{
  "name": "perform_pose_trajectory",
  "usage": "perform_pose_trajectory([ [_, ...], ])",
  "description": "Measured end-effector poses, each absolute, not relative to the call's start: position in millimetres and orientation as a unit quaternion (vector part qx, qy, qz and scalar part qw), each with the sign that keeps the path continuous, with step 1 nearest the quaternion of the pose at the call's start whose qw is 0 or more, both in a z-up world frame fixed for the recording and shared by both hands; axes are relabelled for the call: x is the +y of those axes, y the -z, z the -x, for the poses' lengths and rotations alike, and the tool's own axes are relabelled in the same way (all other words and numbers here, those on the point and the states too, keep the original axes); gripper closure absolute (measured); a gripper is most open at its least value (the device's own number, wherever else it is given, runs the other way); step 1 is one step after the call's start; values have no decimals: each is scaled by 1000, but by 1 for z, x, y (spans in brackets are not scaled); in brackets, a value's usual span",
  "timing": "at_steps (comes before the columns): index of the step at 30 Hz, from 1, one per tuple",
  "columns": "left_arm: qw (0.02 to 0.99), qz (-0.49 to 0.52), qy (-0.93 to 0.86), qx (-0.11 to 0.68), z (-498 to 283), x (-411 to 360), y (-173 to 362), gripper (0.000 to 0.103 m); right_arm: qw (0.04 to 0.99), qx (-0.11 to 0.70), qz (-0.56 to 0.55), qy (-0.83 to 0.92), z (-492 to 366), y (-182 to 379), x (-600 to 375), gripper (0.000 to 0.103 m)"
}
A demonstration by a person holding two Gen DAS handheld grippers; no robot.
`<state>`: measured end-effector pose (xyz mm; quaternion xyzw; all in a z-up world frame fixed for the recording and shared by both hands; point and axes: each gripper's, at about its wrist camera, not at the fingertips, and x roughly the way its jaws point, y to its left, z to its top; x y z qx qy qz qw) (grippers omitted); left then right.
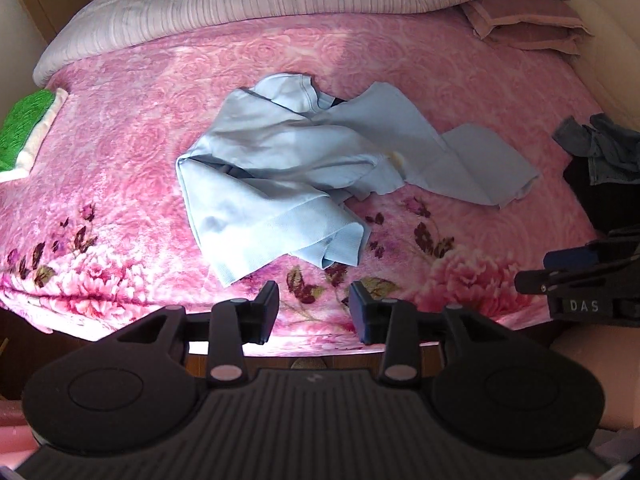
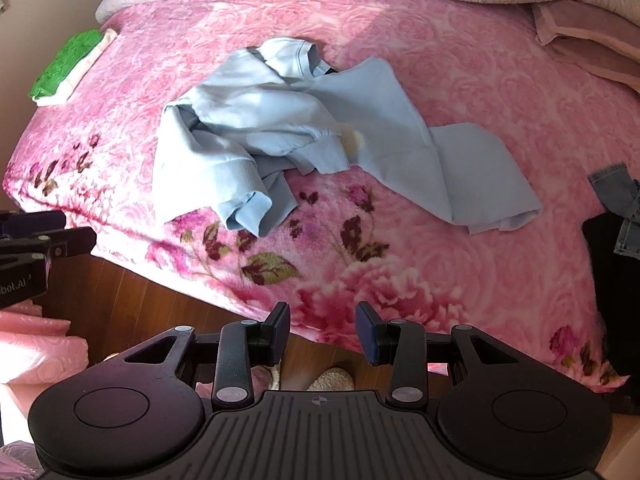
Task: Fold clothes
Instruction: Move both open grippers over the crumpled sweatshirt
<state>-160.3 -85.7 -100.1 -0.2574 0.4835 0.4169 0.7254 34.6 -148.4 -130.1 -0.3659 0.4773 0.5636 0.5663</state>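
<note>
my left gripper (image 1: 314, 308) hangs over the near edge of the bed, jaws apart with nothing between them. my right gripper (image 2: 323, 330) is likewise released and empty, over the bed's corner above the wooden floor (image 2: 132, 300). beyond both, the light blue sweatshirt (image 1: 296, 168) lies crumpled mid-bed on the pink floral blanket (image 1: 132, 152), one sleeve stretched out rightward. farther back sits a grey quilt (image 1: 248, 4), and a green towel (image 1: 20, 132) rests at the left edge.
</note>
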Motion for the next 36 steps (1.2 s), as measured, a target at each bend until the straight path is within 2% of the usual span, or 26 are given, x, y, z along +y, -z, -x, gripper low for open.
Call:
perform_pose_trajectory([
  [12,762,240,-381,466,196,-10,95,66,645,490,297,-505,-41,116,-115,63],
  [20,768,248,-353,473,216,26,119,65,677,517,249,-461,-43,132,-112,63],
  [29,770,231,-335,492,194,44,151,62,678,550,249,-419,-60,158,-114,63],
  [33,775,197,-319,509,172,47,166,52,675,558,254,-410,-76,171,-103,63],
  [36,780,160,-298,526,148,47,181,49,670,563,260,-407,-91,184,-87,63],
])
